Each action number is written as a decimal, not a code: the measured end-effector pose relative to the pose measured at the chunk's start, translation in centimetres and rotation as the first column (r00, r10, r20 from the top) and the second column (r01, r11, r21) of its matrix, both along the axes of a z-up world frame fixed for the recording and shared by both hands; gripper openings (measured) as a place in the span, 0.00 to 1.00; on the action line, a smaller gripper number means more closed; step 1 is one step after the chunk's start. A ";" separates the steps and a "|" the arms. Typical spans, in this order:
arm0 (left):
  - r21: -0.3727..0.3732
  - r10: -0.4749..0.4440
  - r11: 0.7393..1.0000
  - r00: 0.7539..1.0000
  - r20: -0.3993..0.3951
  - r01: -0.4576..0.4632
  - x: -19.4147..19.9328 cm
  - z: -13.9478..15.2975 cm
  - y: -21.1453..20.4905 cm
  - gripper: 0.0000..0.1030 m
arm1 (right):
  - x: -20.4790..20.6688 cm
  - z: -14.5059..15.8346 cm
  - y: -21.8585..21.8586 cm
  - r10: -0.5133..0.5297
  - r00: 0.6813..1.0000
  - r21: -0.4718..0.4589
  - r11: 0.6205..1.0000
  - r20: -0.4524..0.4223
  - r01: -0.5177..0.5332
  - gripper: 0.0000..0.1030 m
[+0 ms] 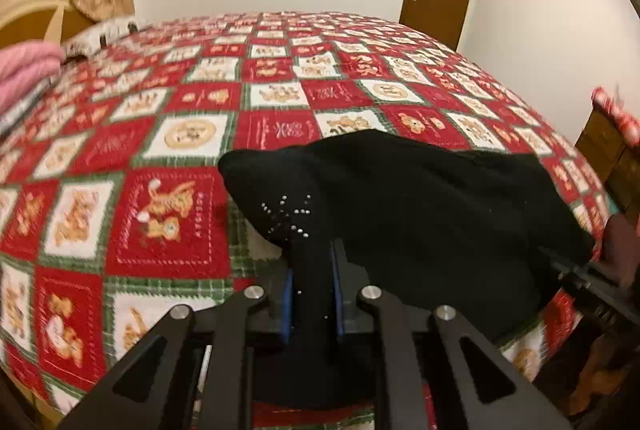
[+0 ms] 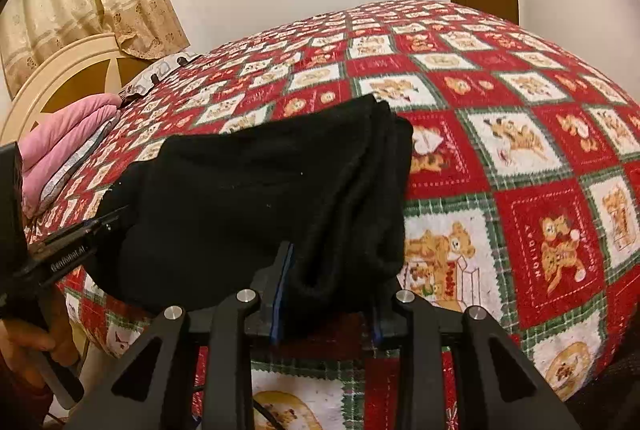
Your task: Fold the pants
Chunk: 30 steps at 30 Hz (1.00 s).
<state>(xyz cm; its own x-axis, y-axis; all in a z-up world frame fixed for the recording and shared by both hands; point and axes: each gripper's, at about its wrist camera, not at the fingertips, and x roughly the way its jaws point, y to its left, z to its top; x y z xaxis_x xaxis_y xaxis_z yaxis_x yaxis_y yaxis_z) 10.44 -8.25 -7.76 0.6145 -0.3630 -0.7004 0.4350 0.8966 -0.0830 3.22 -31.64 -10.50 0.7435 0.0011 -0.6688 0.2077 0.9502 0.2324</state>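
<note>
While both hands worked at the near edge of the bed (image 1: 120,134), the left tongs (image 1: 312,282) were clamped tight on a narrow bunch of the black pants (image 1: 420,214), the blue pads pressing the cloth from either side just below a small star of studs (image 1: 286,216). That hold probably served to lift one near corner so the garment could be carried over on itself. Ahead of these tongs the pants rose in a dark hump above the red and white quilt (image 1: 168,230), with a pink folded cloth (image 1: 24,70) well off to their left. To the right, the right tongs (image 2: 328,294) stood partly open but filled, their pads gripping a thicker roll of several layers at the other near corner. Ahead of them the stacked edges suggested a fold already made, and the paired grips likely kept the layers aligned.
</note>
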 end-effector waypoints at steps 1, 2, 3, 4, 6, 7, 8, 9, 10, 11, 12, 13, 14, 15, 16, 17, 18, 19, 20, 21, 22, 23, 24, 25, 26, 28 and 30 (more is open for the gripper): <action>0.006 -0.001 1.000 1.000 0.010 0.001 -0.1 0.1 0.0 0.15 | 0.0 0.3 0.1 -0.003 1.000 -0.004 1.000 0.006 0.003 0.31; 0.005 -0.001 1.000 1.000 0.014 0.001 -0.1 0.3 0.1 0.15 | -0.1 0.7 0.3 -0.004 1.000 -0.015 1.000 0.017 0.004 0.31; -0.003 0.000 1.000 1.000 0.020 0.000 -0.2 0.6 0.3 0.15 | 0.0 1.2 0.6 -0.002 1.000 -0.024 1.000 0.024 0.003 0.31; -0.007 -0.001 1.000 1.000 0.023 0.001 -0.3 0.8 0.4 0.15 | -0.2 1.6 1.0 0.001 0.999 -0.038 0.999 0.032 0.000 0.31; -0.005 -0.006 1.000 0.999 0.037 0.006 -0.4 1.3 0.5 0.15 | -0.2 2.3 1.7 0.012 0.999 -0.063 0.998 0.045 -0.009 0.31; -0.006 -0.006 1.000 0.999 0.047 0.006 -0.6 1.7 0.6 0.15 | -0.3 2.8 2.3 0.022 0.998 -0.075 0.997 0.051 -0.018 0.31; -0.005 -0.005 1.000 0.999 0.053 0.006 -0.6 1.8 0.5 0.15 | -0.3 3.1 2.6 0.028 0.998 -0.081 0.996 0.055 -0.023 0.31; -0.004 -0.005 1.000 0.998 0.064 0.005 -0.8 2.1 0.7 0.15 | -0.4 3.5 3.0 0.034 0.998 -0.087 0.996 0.061 -0.029 0.31; -0.003 -0.004 1.000 0.997 0.071 0.004 -0.9 2.3 0.7 0.15 | -0.4 3.8 3.4 0.041 0.997 -0.094 0.995 0.069 -0.035 0.31; -0.003 -0.001 1.000 0.997 0.079 0.002 -1.0 2.5 1.0 0.15 | -0.4 4.2 4.0 0.052 0.995 -0.108 0.993 0.080 -0.044 0.31; -0.004 0.004 1.000 0.996 0.084 -0.003 -1.0 2.7 1.2 0.15 | -0.5 4.4 4.3 0.060 0.994 -0.117 0.992 0.086 -0.050 0.31; -0.005 0.009 1.000 0.996 0.088 -0.009 -1.0 2.8 1.4 0.15 | -0.5 4.6 4.8 0.071 0.993 -0.132 0.990 0.094 -0.059 0.31; -0.006 0.017 1.000 0.996 0.092 -0.017 -0.9 3.0 1.7 0.15 | -0.5 4.9 5.3 0.079 0.992 -0.141 0.988 0.101 -0.064 0.31; -0.006 0.023 1.000 0.996 0.092 -0.023 -0.7 3.0 2.0 0.15 | -0.4 5.1 5.6 0.082 0.991 -0.140 0.988 0.108 -0.067 0.31; -0.009 0.030 1.000 0.995 0.090 -0.029 -0.6 3.1 2.3 0.15 | -0.4 5.2 5.7 0.082 0.990 -0.136 0.988 0.111 -0.067 0.31; -0.015 0.037 0.999 0.995 0.088 -0.035 -0.5 3.1 2.6 0.15 | -0.3 5.3 6.0 0.082 0.990 -0.132 0.989 0.115 -0.067 0.31; -0.020 0.041 0.999 0.995 0.087 -0.040 -0.5 3.2 2.8 0.15 | -0.3 5.3 6.0 0.082 0.990 -0.131 0.989 0.117 -0.066 0.31; -0.022 0.042 0.999 0.995 0.087 -0.041 -0.5 3.2 3.0 0.15 | -0.2 5.3 6.2 0.082 0.990 -0.131 0.989 0.117 -0.066 0.31; -0.022 0.043 0.999 0.995 0.087 -0.041 -0.5 3.2 3.2 0.15 | -0.1 5.3 6.3 0.079 0.990 -0.128 0.990 0.117 -0.064 0.31; -0.022 0.042 0.999 0.995 0.086 -0.041 -0.5 3.2 3.3 0.15 | -0.1 5.2 6.4 0.077 0.990 -0.124 0.990 0.116 -0.063 0.31; -0.026 0.043 0.999 0.996 0.080 -0.041 -0.5 3.0 3.4 0.15 | -0.1 5.1 6.4 0.076 0.991 -0.119 0.991 0.114 -0.062 0.31; -0.027 0.042 0.999 0.996 0.075 -0.041 -0.5 2.9 3.5 0.15 | -0.1 5.0 6.5 0.073 0.991 -0.116 0.991 0.110 -0.060 0.31; -0.027 0.041 0.999 0.997 0.073 -0.040 -0.6 2.9 3.6 0.15 | -0.1 4.8 6.5 0.070 0.992 -0.113 0.992 0.106 -0.058 0.31; -0.026 0.041 0.999 0.997 0.067 -0.039 -0.6 2.7 3.7 0.15 | -0.1 4.7 6.5 0.067 0.993 -0.106 0.993 0.102 -0.056 0.31; -0.026 0.042 0.999 0.997 0.066 -0.040 -0.7 2.7 3.7 0.15 | -0.1 4.6 6.5 0.065 0.993 -0.103 0.993 0.100 -0.055 0.31; -0.023 0.044 0.999 0.997 0.057 -0.042 -0.6 2.4 3.7 0.15 | -0.1 4.5 6.4 0.060 0.993 -0.100 0.994 0.099 -0.050 0.31; -0.023 0.042 0.999 0.998 0.052 -0.041 -0.7 2.3 3.7 0.15 | -0.3 4.7 6.3 0.057 0.993 -0.105 0.993 0.101 -0.047 0.31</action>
<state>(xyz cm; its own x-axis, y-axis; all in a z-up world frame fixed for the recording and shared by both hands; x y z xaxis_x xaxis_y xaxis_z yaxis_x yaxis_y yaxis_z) 9.74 -4.59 -5.44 0.6653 -0.3512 -0.6588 0.4014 0.9123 -0.0809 2.94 -25.37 -5.83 0.8095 -0.0231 -0.5866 0.1372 0.9790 0.1508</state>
